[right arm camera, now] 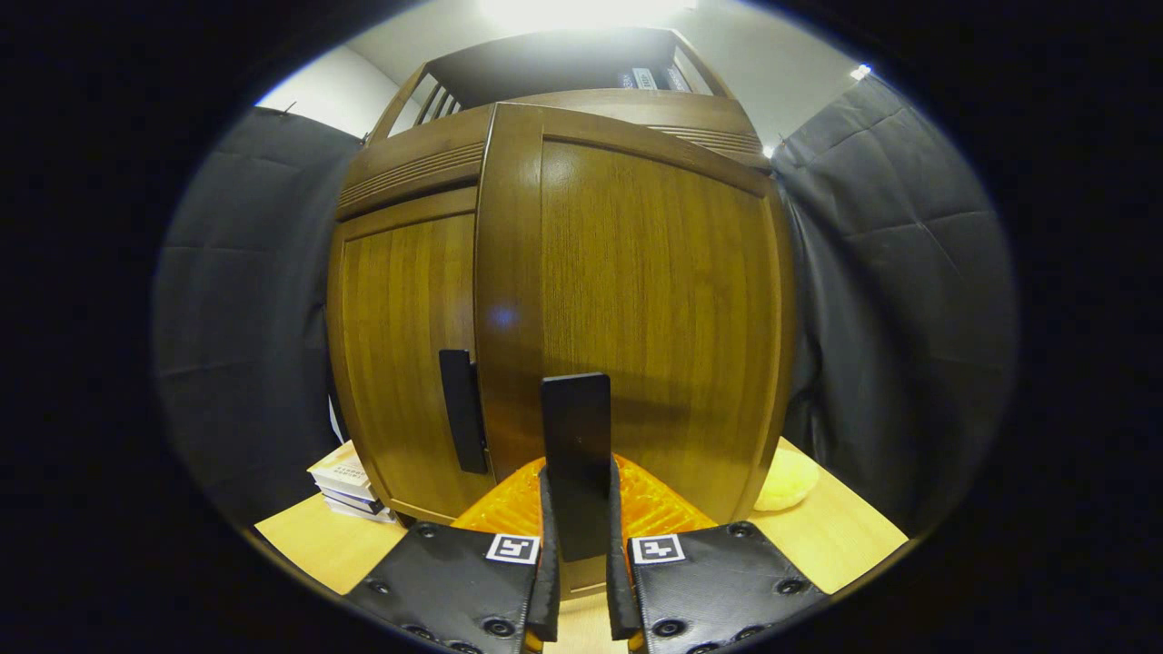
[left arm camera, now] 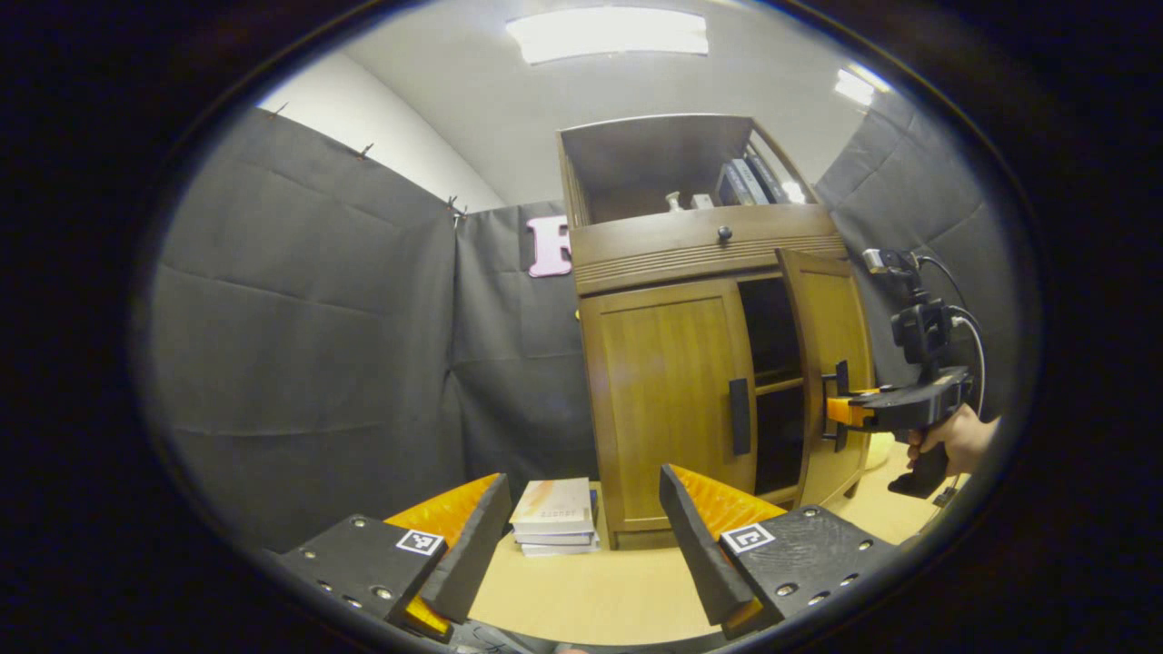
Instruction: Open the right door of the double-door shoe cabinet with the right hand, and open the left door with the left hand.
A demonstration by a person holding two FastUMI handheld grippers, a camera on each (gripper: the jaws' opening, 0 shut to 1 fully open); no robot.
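Seeing pale wood tabletop (left arm camera: 591, 590), dark cloth booth; book stack (left arm camera: 554, 518) spines prob unreadable. R gripper (right arm camera: 578, 545) clamps right door handle (right arm camera: 576, 454); L gripper (left arm camera: 581, 536) jaws apart.

Cabinet (right arm camera: 636, 291) glossy grained wood; handles (right arm camera: 576, 463) matt; wall cloth (left arm camera: 300, 345) matt, creased; tabletop (left arm camera: 591, 590) smooth.

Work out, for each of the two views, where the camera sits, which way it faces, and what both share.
Left gripper view: rides the open left gripper, facing the cabinet from farther back; a hand holds the right gripper.
Right gripper view: rides the right gripper, close up, clamped on the right door's handle.
Shared: left door, right door, books.
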